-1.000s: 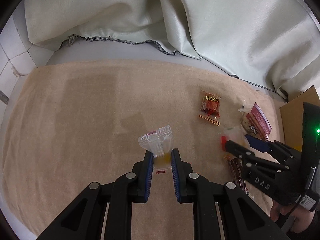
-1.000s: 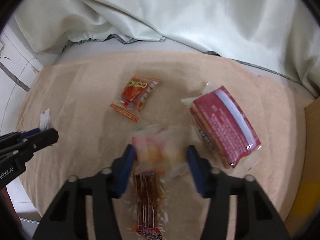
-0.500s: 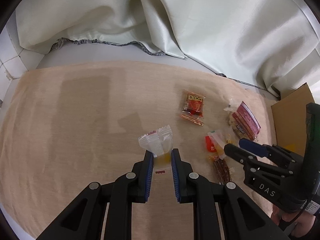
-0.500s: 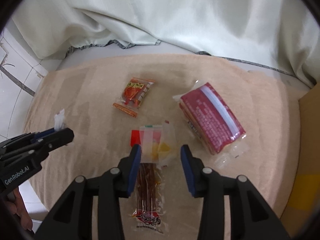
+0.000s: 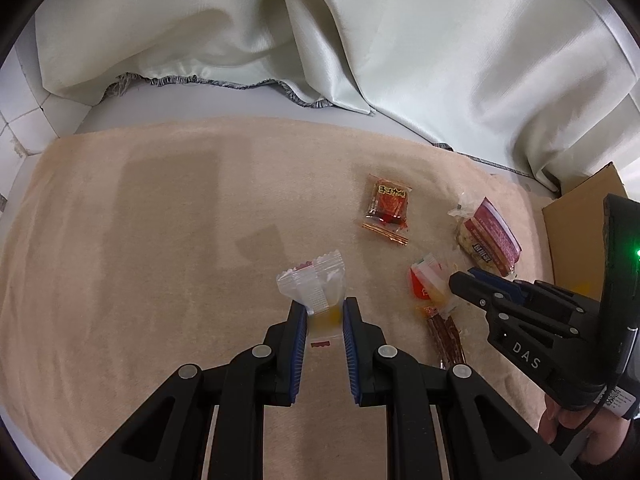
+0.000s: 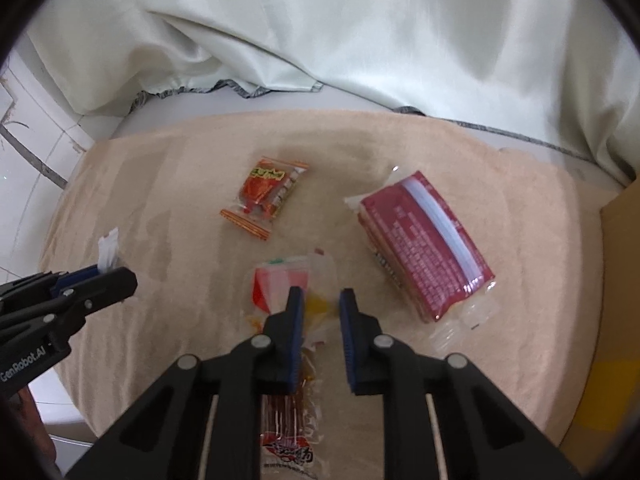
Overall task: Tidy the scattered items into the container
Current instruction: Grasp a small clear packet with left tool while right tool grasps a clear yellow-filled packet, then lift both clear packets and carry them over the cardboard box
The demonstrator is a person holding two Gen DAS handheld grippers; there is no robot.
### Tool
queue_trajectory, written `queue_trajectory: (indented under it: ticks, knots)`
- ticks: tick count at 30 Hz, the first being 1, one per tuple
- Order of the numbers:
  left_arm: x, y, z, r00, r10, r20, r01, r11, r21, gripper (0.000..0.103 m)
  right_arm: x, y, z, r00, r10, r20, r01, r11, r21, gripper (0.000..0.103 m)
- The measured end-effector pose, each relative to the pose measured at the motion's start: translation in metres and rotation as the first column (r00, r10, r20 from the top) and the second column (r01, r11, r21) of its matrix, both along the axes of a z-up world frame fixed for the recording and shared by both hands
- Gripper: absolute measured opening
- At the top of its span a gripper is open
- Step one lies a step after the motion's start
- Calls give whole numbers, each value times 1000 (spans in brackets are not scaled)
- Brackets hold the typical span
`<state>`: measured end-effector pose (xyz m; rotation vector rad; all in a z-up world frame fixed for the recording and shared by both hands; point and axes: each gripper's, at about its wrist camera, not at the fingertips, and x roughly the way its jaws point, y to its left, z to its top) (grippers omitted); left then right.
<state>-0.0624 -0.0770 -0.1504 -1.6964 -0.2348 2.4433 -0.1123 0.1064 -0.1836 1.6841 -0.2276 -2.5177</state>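
My left gripper (image 5: 324,312) is shut on a clear packet with a yellow sweet (image 5: 314,280), held just above the beige towel (image 5: 160,220). In the right wrist view that packet (image 6: 109,248) sticks up from the left gripper (image 6: 126,278). My right gripper (image 6: 321,300) points down at a clear packet with red, white and yellow inside (image 6: 288,280). Its jaws are closing, and the pads pinch the packet's yellow end. Under it lies a brown stick snack packet (image 6: 286,420). The cardboard box (image 6: 616,280) stands at the right edge.
A red-orange snack packet (image 6: 270,196) and a maroon pack (image 6: 426,244) lie on the towel beyond my right gripper. A pale curtain (image 5: 360,40) hangs down at the back. White tiles (image 6: 28,160) show at the left.
The right jaws have narrowed from wide apart to pinching the clear packet, which lifted slightly off the stick snack. The left gripper keeps its packet and has barely moved.
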Motion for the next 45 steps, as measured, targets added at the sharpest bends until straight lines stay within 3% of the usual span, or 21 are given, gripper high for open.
queue_trajectory:
  ticks: [7,13,22,29,45]
  knots:
    - [0,7,15,999,0,-33,0,1000,-11,19,11,4,30,998,-1,-55,0,1000,-21,21]
    - [-1,18,52,994,22,-104,-27,999,-42,19,24,11,75,991,-11,-130,3,998,-60,21]
    - [13,37,117,978,41,-202,-59,995,-80,19,54,25,136,970,-4,-242,-1,1000,-22,21]
    - [29,54,144,970,16,-243,-39,995,-92,19,69,37,152,961,-11,-275,5,1000,-23,21]
    - [39,80,166,961,-46,-273,19,995,-100,19,85,62,176,943,-50,-329,35,998,-49,21]
